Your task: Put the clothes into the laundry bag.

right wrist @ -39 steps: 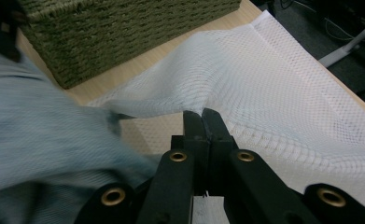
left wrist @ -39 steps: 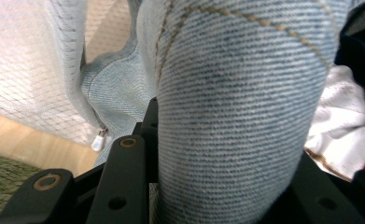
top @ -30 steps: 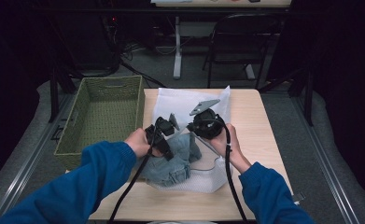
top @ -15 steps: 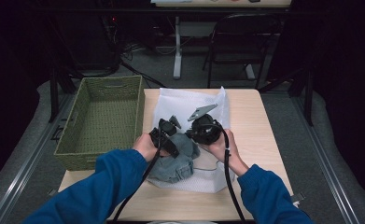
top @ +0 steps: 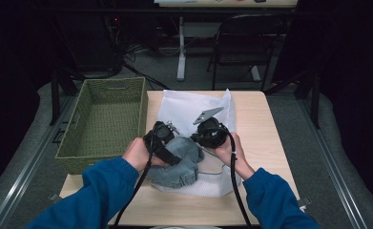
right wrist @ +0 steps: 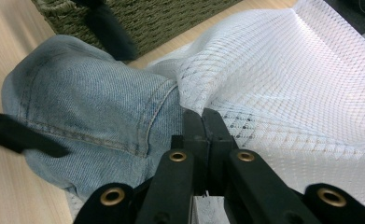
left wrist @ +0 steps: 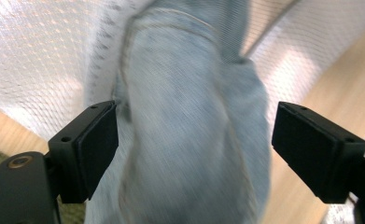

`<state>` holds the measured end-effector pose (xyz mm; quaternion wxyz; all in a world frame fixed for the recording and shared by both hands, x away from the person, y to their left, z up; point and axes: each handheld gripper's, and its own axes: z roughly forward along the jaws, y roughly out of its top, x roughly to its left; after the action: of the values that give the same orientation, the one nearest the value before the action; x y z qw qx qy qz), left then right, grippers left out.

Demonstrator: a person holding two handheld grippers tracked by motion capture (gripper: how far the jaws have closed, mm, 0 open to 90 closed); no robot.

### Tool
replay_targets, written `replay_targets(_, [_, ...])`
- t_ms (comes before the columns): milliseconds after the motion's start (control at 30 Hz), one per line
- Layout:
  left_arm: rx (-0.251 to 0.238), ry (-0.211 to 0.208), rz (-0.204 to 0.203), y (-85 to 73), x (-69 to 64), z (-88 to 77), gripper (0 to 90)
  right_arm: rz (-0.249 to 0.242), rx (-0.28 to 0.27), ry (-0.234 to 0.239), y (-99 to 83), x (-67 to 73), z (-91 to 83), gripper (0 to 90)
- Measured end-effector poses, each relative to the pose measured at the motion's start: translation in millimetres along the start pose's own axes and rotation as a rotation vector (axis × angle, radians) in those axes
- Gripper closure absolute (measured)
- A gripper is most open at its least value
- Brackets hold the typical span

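A light-blue denim garment point(top: 181, 167) lies half inside a white mesh bag point(top: 189, 107) on the wooden table point(top: 265, 143). My left gripper point(top: 167, 131) hovers over the denim point(left wrist: 189, 116). Its jaws have just been opening and now stand wide, with the cloth between the pads point(left wrist: 96, 149) but not pressed; it counts as open point(left wrist: 194, 144). My right gripper point(top: 198, 136) is shut point(right wrist: 202, 121) on the edge of the mesh bag point(right wrist: 287, 84), right where it meets the denim point(right wrist: 87, 107), and holds that edge up.
A green woven basket point(top: 103, 119) stands against the table's left side; its wall point(right wrist: 171, 14) also appears in the right gripper view. Black cables trail from both grippers toward the near edge. A chair and a table leg stand beyond the far edge.
My left hand first pushed in toward the bag, then drew back a little to the near left. The right hand has kept its place on the bag's edge.
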<state>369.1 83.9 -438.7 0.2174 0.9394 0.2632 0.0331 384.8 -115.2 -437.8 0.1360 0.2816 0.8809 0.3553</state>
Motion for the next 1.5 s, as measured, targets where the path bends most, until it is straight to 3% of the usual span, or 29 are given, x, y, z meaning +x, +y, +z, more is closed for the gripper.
replay_targets(133, [0.001,-0.001,0.016,-14.0,0.6,-8.6,14.1,0.003,0.004,0.0,0.3,0.8,0.3,90.0])
replay_targets(233, [0.017,0.025,0.031,-21.0,3.8,-8.7,12.7,-0.003,0.003,-0.001,0.6,1.0,0.4,90.0])
replay_targets(367, [0.065,-0.026,0.025,-27.7,9.9,-1.4,12.6,-0.002,0.003,0.0,0.4,1.1,0.3,90.0])
replay_targets(467, [0.088,-0.042,0.032,-31.6,12.8,7.7,16.1,0.002,0.004,0.002,0.2,0.8,0.1,90.0])
replay_targets(833, [0.058,-0.043,0.018,-43.7,10.8,24.8,17.6,-0.01,0.005,0.006,0.5,1.2,-0.3,90.0])
replay_targets(933, [0.041,-0.036,0.04,-46.4,8.2,29.1,26.4,-0.006,0.009,0.007,0.6,1.8,0.0,90.0])
replay_targets(1067, [0.003,-0.024,0.132,-49.4,3.7,31.5,47.7,-0.006,0.011,0.004,0.5,1.5,0.2,90.0])
replay_targets(1100, [-0.009,-0.018,0.134,-50.1,3.3,31.4,51.6,-0.004,0.012,0.006,0.4,1.5,0.1,90.0])
replay_targets(1233, [-0.043,-0.004,0.108,-49.1,2.5,27.8,58.4,0.013,0.004,0.016,0.6,1.8,-0.9,90.0])
replay_targets(1333, [-0.059,0.007,0.06,-43.1,1.6,22.4,59.1,0.021,-0.016,0.027,3.2,3.4,-4.4,90.0])
replay_targets(1500, [-0.086,0.024,0.033,-26.2,-3.6,15.4,59.0,0.025,-0.059,0.044,8.7,7.3,-12.7,90.0])
